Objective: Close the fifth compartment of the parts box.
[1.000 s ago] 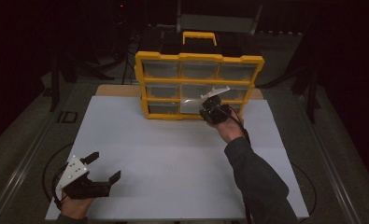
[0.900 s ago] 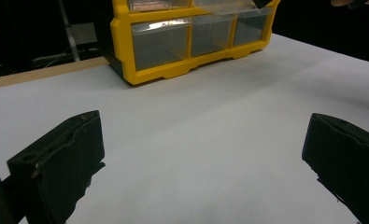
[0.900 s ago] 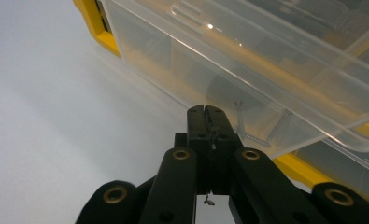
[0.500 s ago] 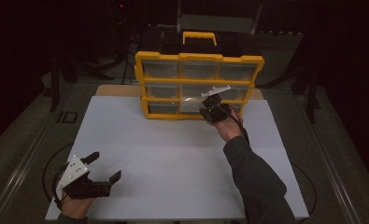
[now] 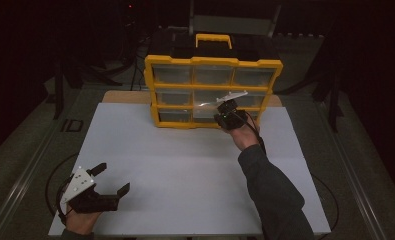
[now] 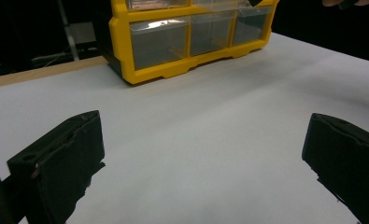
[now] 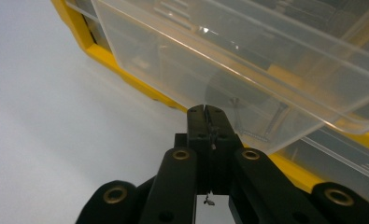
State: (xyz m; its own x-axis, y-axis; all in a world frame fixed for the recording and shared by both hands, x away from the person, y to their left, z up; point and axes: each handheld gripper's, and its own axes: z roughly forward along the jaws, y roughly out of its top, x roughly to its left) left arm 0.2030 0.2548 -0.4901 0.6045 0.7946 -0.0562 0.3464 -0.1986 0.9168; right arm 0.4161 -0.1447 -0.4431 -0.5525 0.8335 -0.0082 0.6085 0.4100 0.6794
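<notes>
In the high view, a yellow plastic drawer box with a black top and a yellow handle is standing at the far edge of the white table top. The right gripper is sitting up against the front of the box, at the middle and bottom rows. A clear plastic drawer is sticking out a little from the box just beside it. The person's dark sleeve is reaching up to it from the bottom. The left gripper is resting near the close left corner of the table top, well apart from the box, and its claw is spread wide with nothing in it.

In the left gripper view, the two black jaws are standing far apart over the bare table top. The drawer box is showing farther off.

In the right gripper view, the right gripper is pinching its claw tight together. The tips are pressing on the front lip of the clear drawer, which is pulled out from the yellow frame. Some thin metal screws are lying inside the drawer.
</notes>
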